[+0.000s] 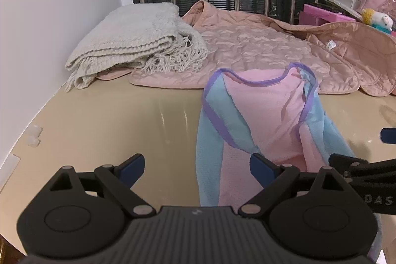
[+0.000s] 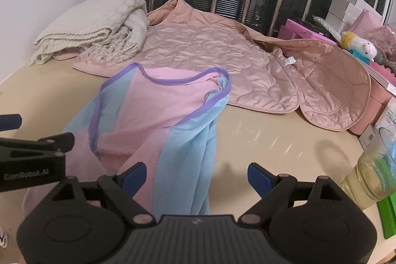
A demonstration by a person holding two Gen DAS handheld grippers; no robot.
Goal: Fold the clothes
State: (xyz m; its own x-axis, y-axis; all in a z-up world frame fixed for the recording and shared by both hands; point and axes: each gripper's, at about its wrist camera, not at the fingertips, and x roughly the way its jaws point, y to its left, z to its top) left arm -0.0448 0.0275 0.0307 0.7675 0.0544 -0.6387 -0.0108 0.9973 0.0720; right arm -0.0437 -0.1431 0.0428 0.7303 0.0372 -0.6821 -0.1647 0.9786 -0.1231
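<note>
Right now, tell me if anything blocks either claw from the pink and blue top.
Nothing visible does. The top lies on the table right in front of both open claws, left claw and right claw. The blanket and quilt lie beyond it.

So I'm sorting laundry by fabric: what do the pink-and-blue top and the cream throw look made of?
The pink-and-blue top looks like a thin, matte knit or fine mesh with purple binding; it drapes in soft folds. The cream throw looks like chunky knitted yarn, maybe wool or acrylic: ribbed texture, loose fringe.
</note>
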